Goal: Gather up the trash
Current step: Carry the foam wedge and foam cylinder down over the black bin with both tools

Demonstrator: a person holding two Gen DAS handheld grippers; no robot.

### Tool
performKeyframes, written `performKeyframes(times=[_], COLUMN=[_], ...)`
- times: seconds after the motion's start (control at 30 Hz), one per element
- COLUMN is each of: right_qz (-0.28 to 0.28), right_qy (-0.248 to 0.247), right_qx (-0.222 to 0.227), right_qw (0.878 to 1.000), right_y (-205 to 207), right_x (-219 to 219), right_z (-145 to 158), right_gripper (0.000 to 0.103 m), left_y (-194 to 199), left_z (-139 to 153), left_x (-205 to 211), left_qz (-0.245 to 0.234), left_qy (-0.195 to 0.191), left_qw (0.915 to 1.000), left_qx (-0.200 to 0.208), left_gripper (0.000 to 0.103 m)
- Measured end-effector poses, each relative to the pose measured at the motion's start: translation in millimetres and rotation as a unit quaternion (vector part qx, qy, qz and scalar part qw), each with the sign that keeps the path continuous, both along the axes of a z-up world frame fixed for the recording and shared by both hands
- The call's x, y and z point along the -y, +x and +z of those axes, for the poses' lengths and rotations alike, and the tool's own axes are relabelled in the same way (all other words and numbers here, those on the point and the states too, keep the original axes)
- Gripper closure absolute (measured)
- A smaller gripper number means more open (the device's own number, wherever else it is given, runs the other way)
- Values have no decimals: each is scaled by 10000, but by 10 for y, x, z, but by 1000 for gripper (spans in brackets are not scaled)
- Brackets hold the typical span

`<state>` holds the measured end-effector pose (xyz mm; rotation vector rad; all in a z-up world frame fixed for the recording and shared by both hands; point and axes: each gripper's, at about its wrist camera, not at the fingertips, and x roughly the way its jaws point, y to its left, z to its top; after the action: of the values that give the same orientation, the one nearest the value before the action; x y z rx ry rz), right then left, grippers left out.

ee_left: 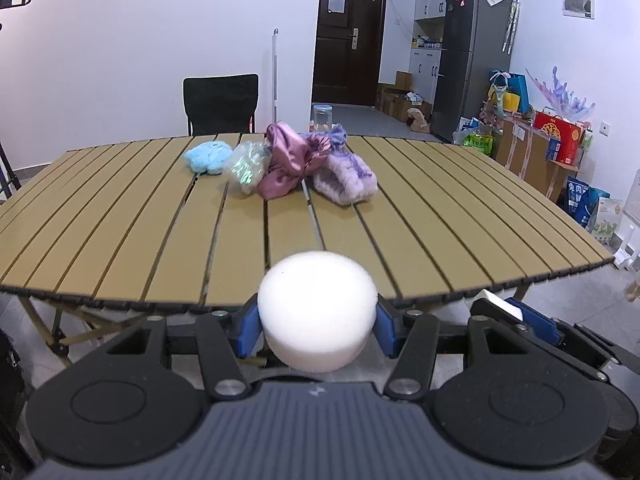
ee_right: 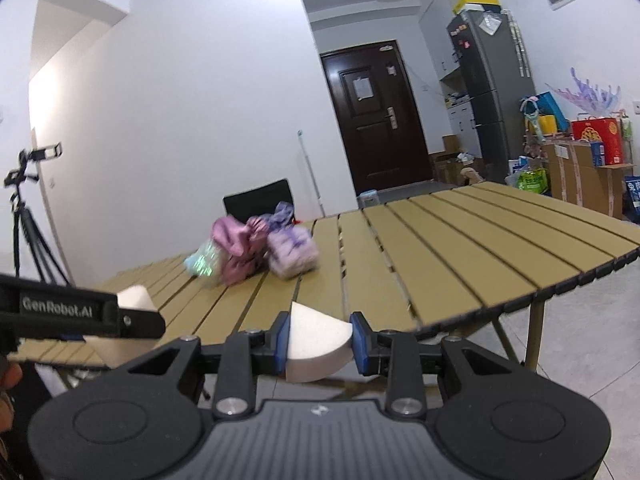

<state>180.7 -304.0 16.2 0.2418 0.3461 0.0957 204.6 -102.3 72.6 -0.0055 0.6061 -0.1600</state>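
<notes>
My left gripper (ee_left: 318, 320) is pinching a round white foam piece (ee_left: 317, 310) just off the slatted table's (ee_left: 120, 216) near edge. My right gripper (ee_right: 319, 342) is clamping a wedge-shaped foam piece (ee_right: 318, 344) there too.

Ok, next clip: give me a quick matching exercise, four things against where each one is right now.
Things:
1. round white foam piece
2. wedge-shaped white foam piece
3. blue fluffy item
4. black chair

Places:
A. behind the table's far edge
B. clamped in the right tool
C. on the slatted table, leftmost of the pile
D. clamped in the left tool

Pairs: 1-D, 2-B, 3-C, 4-A
</notes>
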Motion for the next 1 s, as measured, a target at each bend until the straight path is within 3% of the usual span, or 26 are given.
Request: performKeyframes(times=[0.47,1.0], right_qz=[487,867], right_qy=[-718,-1350], right_qx=[-515,-1237], right_qw=[9949,9793], right_y=[-484,-646], right_x=[-537,-866], right_z=[-336,-786], right_gripper=[73,73], left_y=[-580,-777], left_z=[-407,-906], left_x=[-495,-774], left_qz=[-1,116], left_qy=[59,45], left_qw=[9996,9973], left_qx=[-292,-724], left_gripper=[46,46])
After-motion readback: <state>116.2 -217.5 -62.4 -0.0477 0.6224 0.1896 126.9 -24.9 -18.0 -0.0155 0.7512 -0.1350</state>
